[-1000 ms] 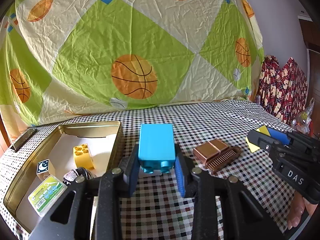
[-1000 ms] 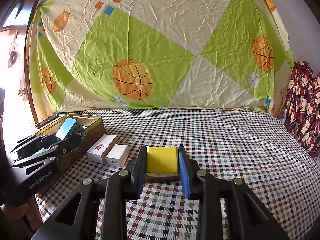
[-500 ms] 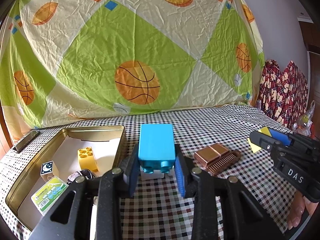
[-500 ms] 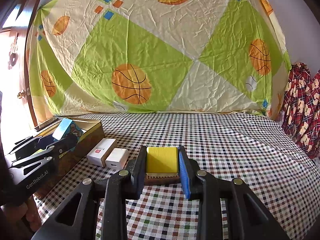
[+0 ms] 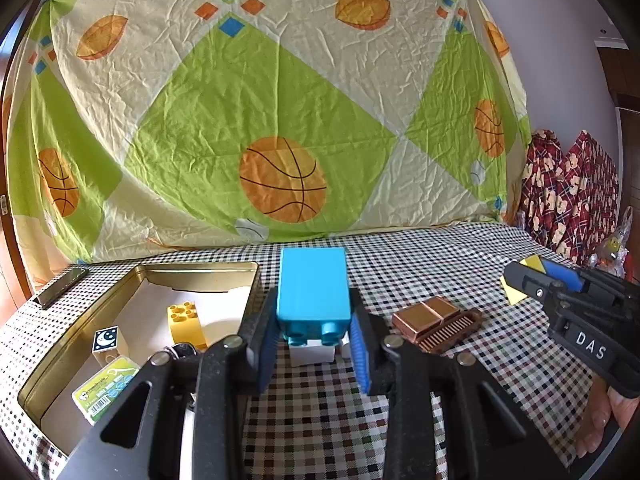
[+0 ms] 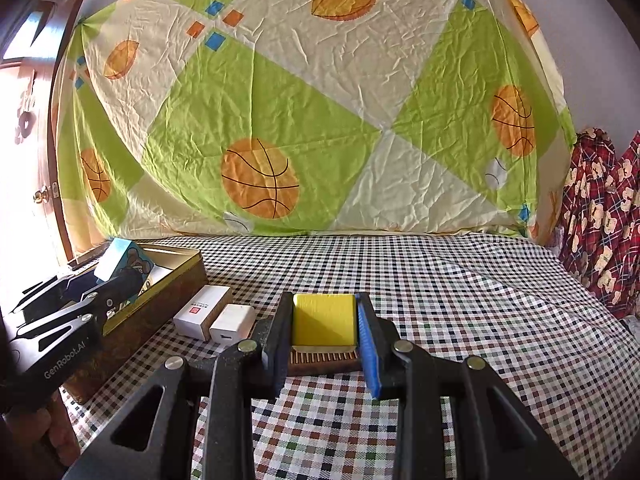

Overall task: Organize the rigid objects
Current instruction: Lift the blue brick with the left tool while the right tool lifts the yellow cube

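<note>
My left gripper (image 5: 314, 340) is shut on a blue toy brick (image 5: 312, 292), held above the checkered cloth just right of the gold tin (image 5: 120, 284). The tin holds a yellow brick (image 5: 185, 320), a moon cube (image 5: 106, 340) and a green card (image 5: 106, 390). My right gripper (image 6: 325, 328) is shut on a yellow block (image 6: 323, 318), above a copper comb-like piece (image 6: 322, 360). In the left wrist view the right gripper (image 5: 520, 280) sits at the right with the yellow block. In the right wrist view the left gripper (image 6: 116, 276) holds the blue brick (image 6: 120, 260) over the tin (image 6: 160, 300).
Two white boxes (image 6: 202, 312) (image 6: 232, 322) lie beside the tin. The copper piece (image 5: 436, 320) lies right of my left gripper. A dark flat bar (image 5: 60, 286) lies behind the tin. A basketball-print sheet hangs at the back; red patterned fabric (image 5: 568, 192) is at the right.
Both views have tilted slightly upward, showing more of the backdrop. Both grippers keep hold of their bricks; the left has drawn back a little from the tin.
</note>
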Tool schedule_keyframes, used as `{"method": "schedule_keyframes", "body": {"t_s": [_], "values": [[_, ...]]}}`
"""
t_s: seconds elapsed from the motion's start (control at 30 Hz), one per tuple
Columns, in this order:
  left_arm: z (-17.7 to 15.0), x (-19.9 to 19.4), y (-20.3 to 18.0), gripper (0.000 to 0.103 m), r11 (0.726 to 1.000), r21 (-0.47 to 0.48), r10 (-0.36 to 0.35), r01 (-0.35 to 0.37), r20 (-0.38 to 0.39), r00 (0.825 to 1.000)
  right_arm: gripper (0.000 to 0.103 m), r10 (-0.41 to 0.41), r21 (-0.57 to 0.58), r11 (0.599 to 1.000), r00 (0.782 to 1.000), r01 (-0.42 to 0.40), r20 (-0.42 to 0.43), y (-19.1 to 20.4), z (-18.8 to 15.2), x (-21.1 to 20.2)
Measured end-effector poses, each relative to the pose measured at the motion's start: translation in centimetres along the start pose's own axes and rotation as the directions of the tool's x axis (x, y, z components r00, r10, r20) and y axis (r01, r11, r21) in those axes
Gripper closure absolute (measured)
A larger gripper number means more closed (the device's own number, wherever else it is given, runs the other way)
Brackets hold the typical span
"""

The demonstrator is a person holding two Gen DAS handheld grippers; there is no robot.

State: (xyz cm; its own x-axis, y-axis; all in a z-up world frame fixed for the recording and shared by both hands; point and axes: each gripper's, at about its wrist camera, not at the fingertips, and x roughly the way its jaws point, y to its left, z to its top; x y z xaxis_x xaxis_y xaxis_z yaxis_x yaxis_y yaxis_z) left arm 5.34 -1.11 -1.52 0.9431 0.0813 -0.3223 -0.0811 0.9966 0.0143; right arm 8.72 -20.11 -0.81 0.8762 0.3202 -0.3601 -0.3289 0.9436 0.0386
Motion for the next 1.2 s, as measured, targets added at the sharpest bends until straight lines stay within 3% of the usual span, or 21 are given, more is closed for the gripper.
{"method": "schedule_keyframes", "body": {"t_s": [0.77, 1.2], "values": [[0.0, -1.5, 0.9, 0.073, 0.999, -0.033, 0.029, -0.027, 0.061, 0.998, 0.071, -0.003, -0.007, 1.0, 0.993, 0.004, 0.116, 0.2, 0.1, -2.3], [-0.2, -2.0, 1.8, 0.073, 0.998, -0.057, 0.044, -0.041, 0.062, 0.997, 0.071, 0.026, -0.018, 1.0, 0.992, -0.024, 0.123, 1.3, 0.1, -2.4]]}}
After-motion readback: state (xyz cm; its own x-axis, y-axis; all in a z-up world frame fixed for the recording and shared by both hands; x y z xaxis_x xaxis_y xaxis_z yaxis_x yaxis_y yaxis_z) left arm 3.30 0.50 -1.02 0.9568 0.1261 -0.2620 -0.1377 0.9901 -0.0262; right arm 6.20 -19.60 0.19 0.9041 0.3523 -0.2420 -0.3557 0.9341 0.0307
